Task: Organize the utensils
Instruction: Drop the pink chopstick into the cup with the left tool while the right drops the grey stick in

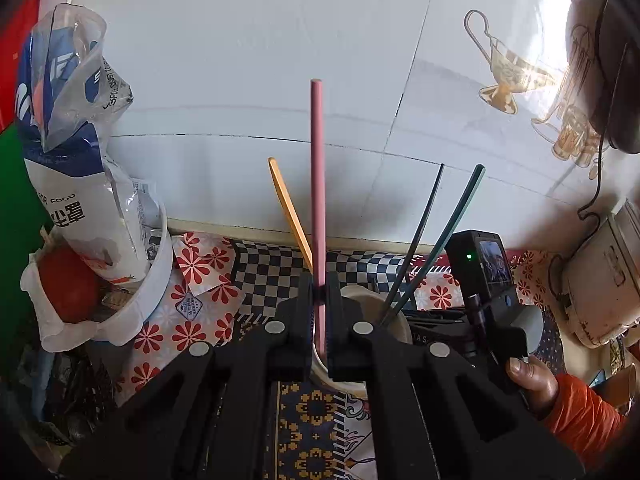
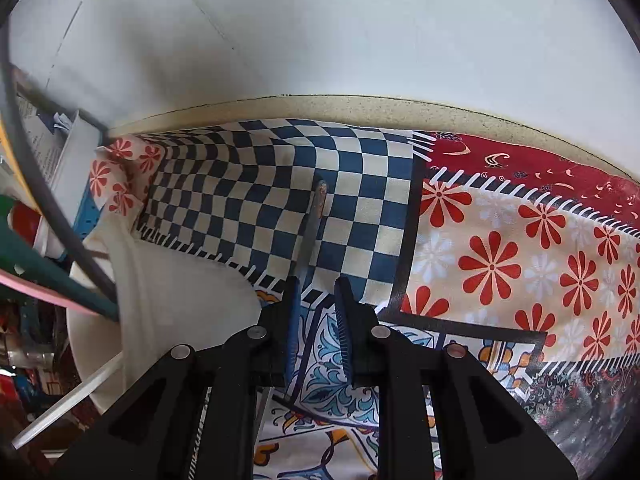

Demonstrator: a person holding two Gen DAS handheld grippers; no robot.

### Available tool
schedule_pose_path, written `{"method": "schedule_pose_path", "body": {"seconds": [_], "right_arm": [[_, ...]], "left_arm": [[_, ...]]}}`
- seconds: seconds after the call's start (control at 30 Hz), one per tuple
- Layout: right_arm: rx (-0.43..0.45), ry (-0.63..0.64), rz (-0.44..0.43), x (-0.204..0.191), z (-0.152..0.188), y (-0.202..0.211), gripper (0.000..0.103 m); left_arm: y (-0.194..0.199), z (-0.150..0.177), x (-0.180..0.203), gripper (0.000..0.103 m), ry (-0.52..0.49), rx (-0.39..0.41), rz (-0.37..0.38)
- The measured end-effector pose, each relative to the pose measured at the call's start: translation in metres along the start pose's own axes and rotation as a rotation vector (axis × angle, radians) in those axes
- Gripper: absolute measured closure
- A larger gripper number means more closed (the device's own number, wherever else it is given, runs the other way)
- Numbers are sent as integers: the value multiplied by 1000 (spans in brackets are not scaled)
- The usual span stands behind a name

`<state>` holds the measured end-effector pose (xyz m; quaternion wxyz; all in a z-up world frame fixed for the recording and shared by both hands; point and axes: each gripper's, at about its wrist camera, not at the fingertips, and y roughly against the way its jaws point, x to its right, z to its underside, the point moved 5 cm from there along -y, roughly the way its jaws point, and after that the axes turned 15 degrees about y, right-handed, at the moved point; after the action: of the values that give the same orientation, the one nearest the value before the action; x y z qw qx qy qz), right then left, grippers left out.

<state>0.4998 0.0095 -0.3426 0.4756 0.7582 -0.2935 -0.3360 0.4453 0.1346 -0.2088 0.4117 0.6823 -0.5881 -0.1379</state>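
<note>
While the left gripper [image 1: 320,300] jaws pinch the pink chopstick [image 1: 317,184] upright over the white cup [image 1: 394,322], prob to drop it in w/ the others, right gripper [image 2: 318,312] jaws slightly apart, empty, astride a knife [image 2: 312,232] beside the cup

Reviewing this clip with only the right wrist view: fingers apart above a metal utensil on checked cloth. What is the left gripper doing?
Observer: The left gripper is shut on a pink chopstick, held upright.
Operator: Above what?
Observer: A white cup; the chopstick's lower end appears to reach into it.
Operator: Who holds the right gripper?
Observer: A hand in an orange sleeve.
</note>
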Motion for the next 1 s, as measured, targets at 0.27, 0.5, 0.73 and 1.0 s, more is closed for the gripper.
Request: {"method": "schedule_pose_path", "body": {"seconds": [0.27, 0.5, 0.73, 1.0], "right_arm": [[14, 25, -5, -2, -7, 1, 88], [-17, 107, 43, -4, -1, -5, 91], [-14, 109, 45, 0, 36, 30, 91], [95, 115, 47, 2, 82, 108, 90]], "left_arm": [[-13, 2, -3, 100, 8, -38, 4], [-9, 7, 2, 100, -11, -60, -4], [43, 3, 15, 96, -34, 3, 23], [106, 41, 60, 73, -133, 64, 93]]}}
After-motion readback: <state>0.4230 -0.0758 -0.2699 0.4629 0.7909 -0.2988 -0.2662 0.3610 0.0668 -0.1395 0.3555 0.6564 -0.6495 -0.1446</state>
